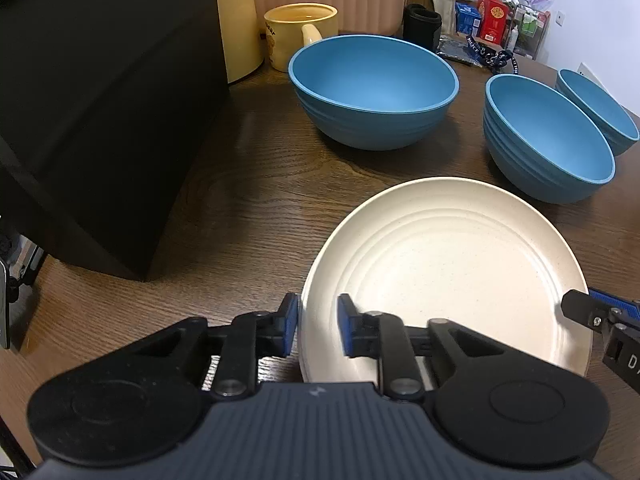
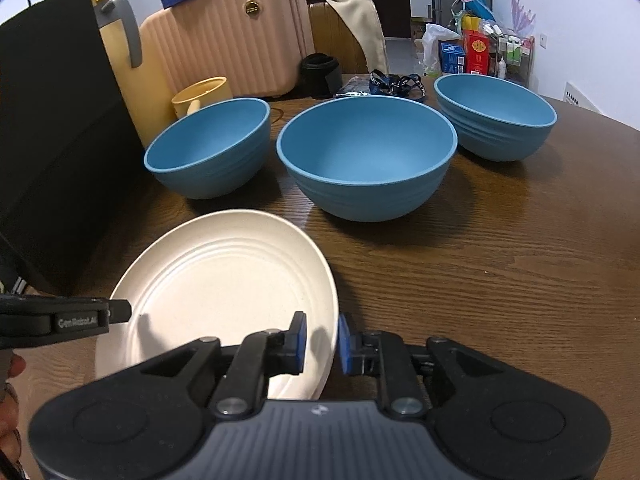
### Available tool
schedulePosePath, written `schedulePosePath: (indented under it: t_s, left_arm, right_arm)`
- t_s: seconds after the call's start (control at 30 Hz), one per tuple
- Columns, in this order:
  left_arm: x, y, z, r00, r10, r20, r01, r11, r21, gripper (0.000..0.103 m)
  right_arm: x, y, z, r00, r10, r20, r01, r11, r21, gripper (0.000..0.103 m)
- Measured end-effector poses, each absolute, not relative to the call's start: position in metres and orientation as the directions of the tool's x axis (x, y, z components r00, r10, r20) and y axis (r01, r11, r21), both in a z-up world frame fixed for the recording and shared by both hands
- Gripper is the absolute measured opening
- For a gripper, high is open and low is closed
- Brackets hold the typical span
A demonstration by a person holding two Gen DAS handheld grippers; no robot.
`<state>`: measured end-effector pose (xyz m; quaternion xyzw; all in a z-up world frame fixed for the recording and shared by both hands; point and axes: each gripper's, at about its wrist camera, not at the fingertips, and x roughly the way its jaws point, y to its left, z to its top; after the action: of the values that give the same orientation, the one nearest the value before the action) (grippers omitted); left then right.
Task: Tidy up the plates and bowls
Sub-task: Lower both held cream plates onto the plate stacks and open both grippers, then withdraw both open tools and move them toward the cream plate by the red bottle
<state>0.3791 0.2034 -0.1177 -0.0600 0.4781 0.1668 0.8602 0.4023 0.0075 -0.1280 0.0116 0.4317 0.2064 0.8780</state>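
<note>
Matt blue bowls (image 2: 366, 160) and a cream speckled, ridged plate (image 2: 224, 280) sit on a dark, grained wooden table (image 2: 500, 280).

Round cream plate (image 1: 448, 272) with faint raised rings; three ribbed blue bowls (image 2: 366, 160); dark brown wood-grain table (image 2: 500, 280); yellow mug (image 1: 298, 32) upper centre.

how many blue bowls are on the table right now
3. In the right wrist view they sit in a row behind the plate: one at left by the yellow mug, one in the middle, one at right. None looks hidden.
</note>
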Motion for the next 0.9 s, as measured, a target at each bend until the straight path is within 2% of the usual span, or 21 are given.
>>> schedulePosePath:
  t_s: [0.07, 0.1, 0.17, 0.23, 0.3, 0.37, 0.9]
  left_arm:
    - [0.378, 0.204, -0.116, 0.490, 0.235, -0.839, -0.352, 0.934, 0.056, 0.048]
    - [0.377, 0.204, -0.114, 0.496, 0.240, -0.835, -0.355, 0.933, 0.058, 0.052]
    - [0.375, 0.204, -0.109, 0.503, 0.254, -0.826, -0.362, 0.930, 0.065, 0.072]
    - [0.372, 0.205, -0.103, 0.515, 0.271, -0.813, -0.377, 0.924, 0.070, 0.089]
    - [0.369, 0.206, -0.098, 0.526, 0.280, -0.803, -0.384, 0.921, 0.070, 0.098]
    - [0.367, 0.207, -0.093, 0.535, 0.279, -0.797, -0.388, 0.919, 0.061, 0.103]
    - [0.354, 0.195, -0.079, 0.565, 0.247, -0.787, -0.377, 0.926, 0.020, 0.103]
  right_arm:
    - [0.402, 0.006, -0.126, 0.549, 0.373, -0.748, -0.350, 0.915, 0.200, 0.022]
    - [0.403, 0.004, -0.124, 0.551, 0.375, -0.746, -0.350, 0.915, 0.201, 0.032]
    - [0.403, 0.002, -0.122, 0.560, 0.370, -0.742, -0.343, 0.918, 0.199, 0.067]
    - [0.403, -0.002, -0.121, 0.566, 0.367, -0.738, -0.333, 0.921, 0.202, 0.083]
    - [0.404, -0.006, -0.121, 0.565, 0.367, -0.739, -0.322, 0.923, 0.211, 0.086]
    - [0.405, -0.007, -0.121, 0.557, 0.364, -0.747, -0.314, 0.924, 0.216, 0.101]
    - [0.396, -0.019, -0.115, 0.556, 0.376, -0.741, -0.296, 0.923, 0.246, 0.103]
